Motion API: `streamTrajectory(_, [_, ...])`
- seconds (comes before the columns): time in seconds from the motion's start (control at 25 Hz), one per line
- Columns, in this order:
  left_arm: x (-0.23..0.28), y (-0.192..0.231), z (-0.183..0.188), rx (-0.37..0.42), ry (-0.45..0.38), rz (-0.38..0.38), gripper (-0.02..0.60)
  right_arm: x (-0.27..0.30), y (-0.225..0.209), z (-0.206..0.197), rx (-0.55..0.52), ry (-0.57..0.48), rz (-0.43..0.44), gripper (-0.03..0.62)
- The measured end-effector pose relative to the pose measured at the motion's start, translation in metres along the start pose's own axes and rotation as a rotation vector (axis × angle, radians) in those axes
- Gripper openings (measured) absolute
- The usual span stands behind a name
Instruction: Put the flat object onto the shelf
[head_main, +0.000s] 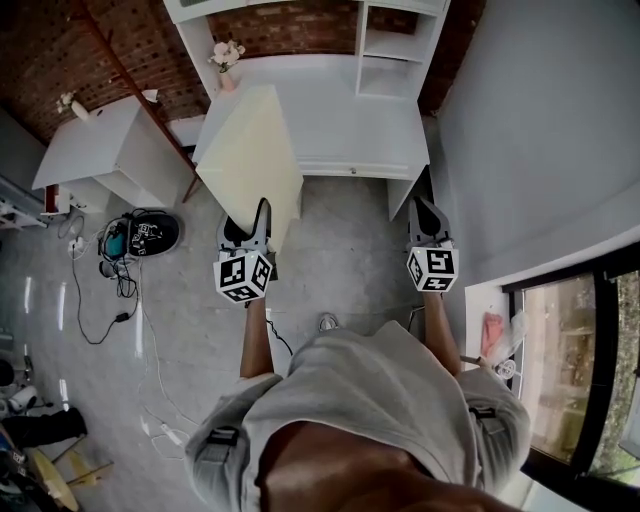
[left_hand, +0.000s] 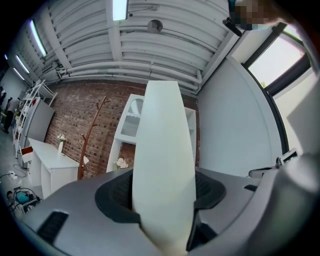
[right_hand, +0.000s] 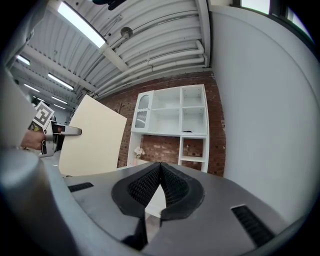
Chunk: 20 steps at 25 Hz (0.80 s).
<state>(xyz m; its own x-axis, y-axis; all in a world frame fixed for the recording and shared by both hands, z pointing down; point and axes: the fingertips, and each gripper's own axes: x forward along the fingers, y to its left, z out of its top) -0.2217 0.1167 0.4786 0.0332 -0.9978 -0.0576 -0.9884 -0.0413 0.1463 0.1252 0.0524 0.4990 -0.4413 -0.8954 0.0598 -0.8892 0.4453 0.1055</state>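
The left gripper (head_main: 258, 222) is clenched on the near edge of the flat board (head_main: 250, 160), its ribbed pads pressing the two faces. From the jaws the board's long axis runs straight ahead and upward toward the white shelf unit (head_main: 330, 110), which stands in front of the person against the brick wall. The board is in the air on the left side of the shelf unit, and seen from the head its far end overlaps the unit's desk top; whether it touches there cannot be told. The right gripper (head_main: 428, 222) is shut on nothing, jaw tips meeting, level with the shelf unit's right side and well apart from the board, so the left hand alone carries the load.

The left gripper view gives only the board's thin edge, which hides the middle of the shelf unit. The right gripper view shows the board's broad cream face, tilted, and the unit's open compartments above the desk. The head view shows a small vase of flowers (head_main: 226, 60) on the unit's left end, just beyond the board
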Motion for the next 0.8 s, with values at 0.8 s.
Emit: streamTrajectory(0.8, [0.08,0.057,-0.009,-0.013,0.02,-0.022,0.275,0.082,0.012,-0.013,-0.004,0.036,-0.029,0.028])
